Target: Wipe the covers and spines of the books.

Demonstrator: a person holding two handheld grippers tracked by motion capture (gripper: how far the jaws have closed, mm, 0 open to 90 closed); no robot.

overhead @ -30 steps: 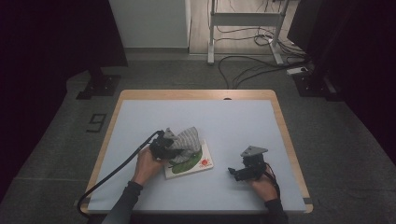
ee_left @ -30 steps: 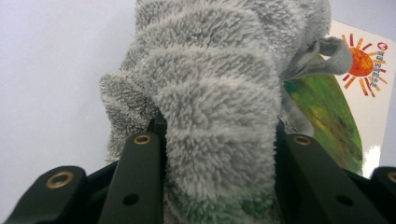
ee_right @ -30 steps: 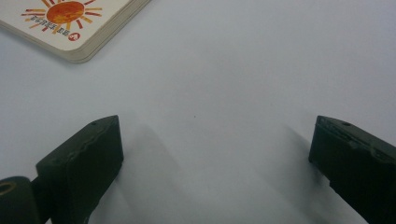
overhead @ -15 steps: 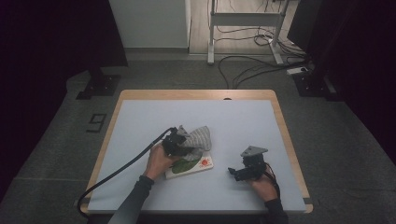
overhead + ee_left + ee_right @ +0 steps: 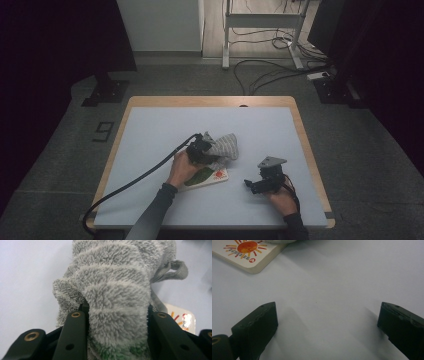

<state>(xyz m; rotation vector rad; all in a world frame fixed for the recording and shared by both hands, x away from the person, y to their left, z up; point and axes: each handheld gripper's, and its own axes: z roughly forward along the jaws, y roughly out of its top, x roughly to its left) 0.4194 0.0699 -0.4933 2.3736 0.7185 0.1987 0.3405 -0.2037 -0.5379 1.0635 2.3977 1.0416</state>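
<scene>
A grey fluffy striped cloth (image 5: 226, 145) lies bunched at mid-table, partly over a thin white book (image 5: 214, 177) with a green picture and a red sun. My left gripper (image 5: 202, 148) is at the cloth's left end. In the left gripper view the cloth (image 5: 117, 290) bulges up between the two jaws of my left gripper (image 5: 117, 315), which is shut on it, and the book's corner (image 5: 184, 319) peeks out at the right. My right gripper (image 5: 251, 184) rests low on the table right of the book, open. Between the tips of my right gripper (image 5: 328, 315) is bare table, with the book's sun corner (image 5: 247, 252) ahead.
The light grey table (image 5: 150, 130) has a wooden rim. A black cable (image 5: 135, 182) trails from the left gripper to the front left edge. Beyond the table are a floor with cables (image 5: 270, 75) and a metal stand (image 5: 260, 20).
My left gripper has moved right and slightly away from the person, dragging the cloth along over the book. The right gripper has stayed in place.
</scene>
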